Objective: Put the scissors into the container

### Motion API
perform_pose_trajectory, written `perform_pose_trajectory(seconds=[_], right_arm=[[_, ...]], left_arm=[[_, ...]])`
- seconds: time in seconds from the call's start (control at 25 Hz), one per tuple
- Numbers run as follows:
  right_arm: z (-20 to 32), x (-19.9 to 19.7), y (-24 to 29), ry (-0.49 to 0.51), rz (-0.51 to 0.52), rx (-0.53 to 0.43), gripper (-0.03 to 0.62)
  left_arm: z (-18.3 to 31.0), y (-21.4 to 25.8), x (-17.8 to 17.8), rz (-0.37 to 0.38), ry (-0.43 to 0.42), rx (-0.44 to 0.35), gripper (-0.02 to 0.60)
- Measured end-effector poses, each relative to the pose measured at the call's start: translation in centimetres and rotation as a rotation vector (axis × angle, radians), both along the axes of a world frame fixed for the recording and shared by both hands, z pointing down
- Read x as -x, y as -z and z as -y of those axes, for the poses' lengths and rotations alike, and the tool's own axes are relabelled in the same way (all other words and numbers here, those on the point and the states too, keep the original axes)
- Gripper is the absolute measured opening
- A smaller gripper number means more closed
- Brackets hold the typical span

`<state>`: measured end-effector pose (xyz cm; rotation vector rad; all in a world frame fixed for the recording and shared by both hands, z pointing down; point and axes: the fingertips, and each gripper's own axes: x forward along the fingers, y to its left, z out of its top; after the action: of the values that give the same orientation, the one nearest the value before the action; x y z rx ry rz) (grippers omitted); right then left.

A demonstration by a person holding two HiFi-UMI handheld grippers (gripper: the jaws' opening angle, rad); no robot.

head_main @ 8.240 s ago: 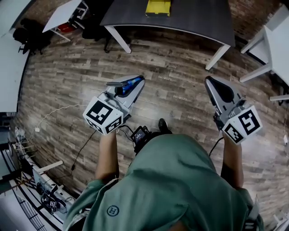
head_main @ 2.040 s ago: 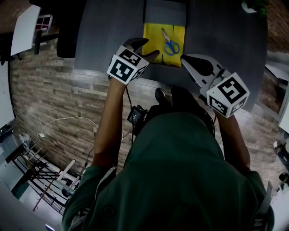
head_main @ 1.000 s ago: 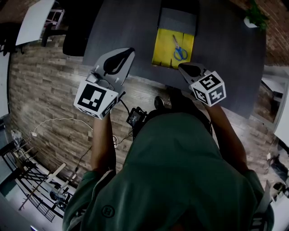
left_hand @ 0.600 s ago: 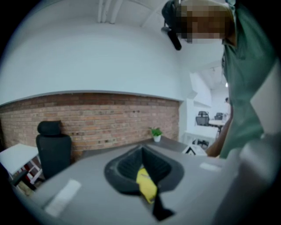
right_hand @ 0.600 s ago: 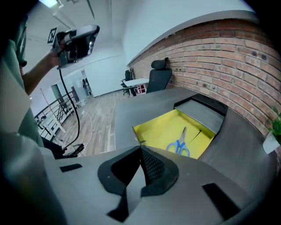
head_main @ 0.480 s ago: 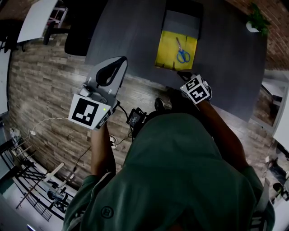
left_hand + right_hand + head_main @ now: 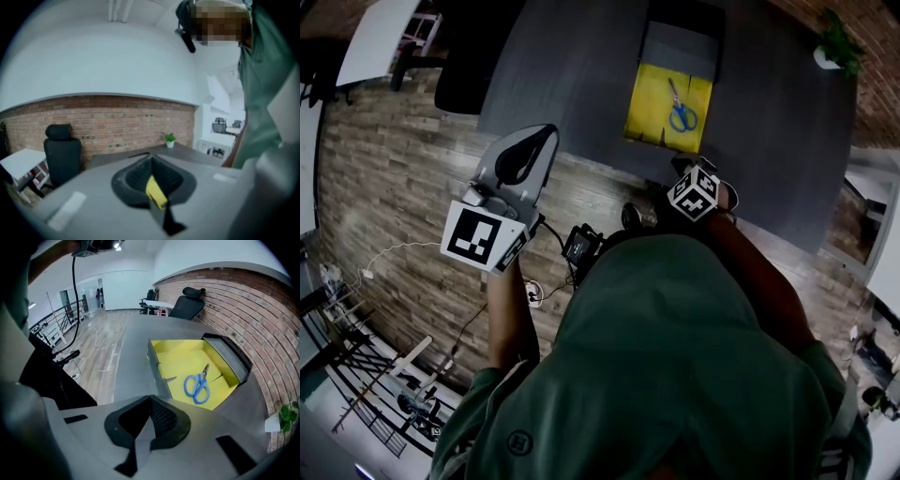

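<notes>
- One white desk (image 7: 380,37) stands at the far left on a floor of wood planks (image 7: 403,178). A pale cable (image 7: 394,253) trails across the boards.
- A black office chair (image 7: 469,56) is pushed up at the left end of the dark grey table (image 7: 572,66).
- The left gripper (image 7: 546,131) hangs over the floor, just off the table's near edge. Its jaws are pressed together. A small yellow strip (image 7: 156,192) shows at the seam; I cannot tell what it is.
- The table top is matte and dark. On it sits the container (image 7: 649,103), open, with a yellow floor and a grey wall at its far end.
- The scissors (image 7: 680,111) lie flat on that yellow floor. The blue handles point to the near side, the blades to the far side, and neither tool touches them.
- The right gripper (image 7: 150,404) points steeply down at the table's near edge, just short of the container. Its jaws are closed with nothing between them.
- A small plant (image 7: 836,42) in a white pot stands at the table's far right corner, by the brick wall (image 7: 248,301).
</notes>
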<state>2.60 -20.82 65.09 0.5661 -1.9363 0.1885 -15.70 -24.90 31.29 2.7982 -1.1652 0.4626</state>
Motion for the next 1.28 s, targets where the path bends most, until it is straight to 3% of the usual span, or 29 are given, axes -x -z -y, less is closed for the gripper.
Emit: perform_pose_trajectory(seconds=[0.4, 1.28], right_arm=[[1.6, -1.3, -1.2, 0.013, -0.061, -0.096, 0.005], [10.6, -1.4, -0.5, 0.041, -0.027, -0.139, 0.005]], left_arm=[[0.4, -0.3, 0.1, 0.02, 0.003, 0.012, 0.002], [3.4, -2.0, -0.7, 0.031, 0.044, 0.069, 0.002]])
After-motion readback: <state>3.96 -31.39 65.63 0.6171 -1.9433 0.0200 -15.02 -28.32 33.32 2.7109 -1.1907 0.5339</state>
